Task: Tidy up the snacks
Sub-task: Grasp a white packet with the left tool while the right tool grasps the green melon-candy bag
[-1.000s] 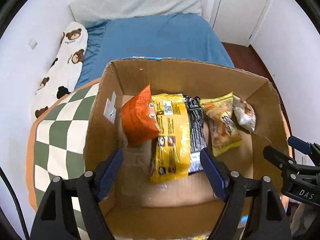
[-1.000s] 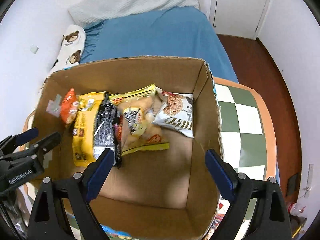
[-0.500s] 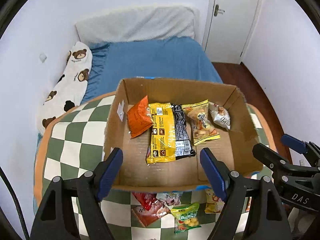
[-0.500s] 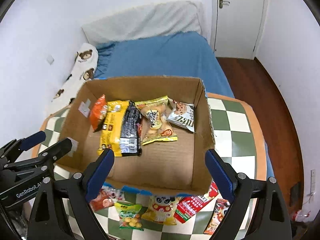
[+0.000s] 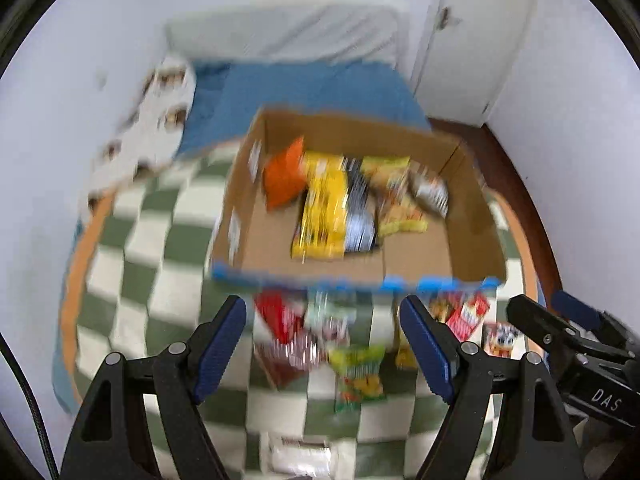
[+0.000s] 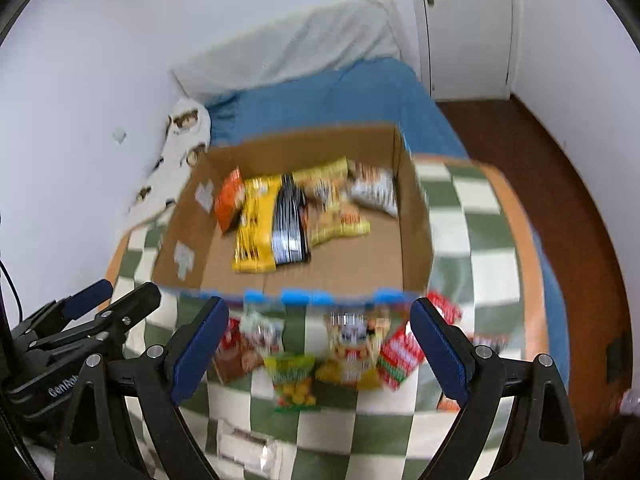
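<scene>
On the green and white checked counter (image 5: 160, 280) sits a brown cardboard box (image 5: 472, 216). Inside it lie an orange bag (image 5: 282, 178), a long yellow pack (image 5: 324, 208), a black pack (image 5: 360, 216) and two more snack bags, too blurry to read. More snacks lie on the counter just in front of the box, like a green bag (image 6: 294, 380) and a red pack (image 6: 400, 354). The left tool (image 5: 322, 344) and the right tool (image 6: 316, 346) both stand wide apart and hold nothing. The right tool's side reads "DAS". The left tool's side reads "GenRob", cut off.
</scene>
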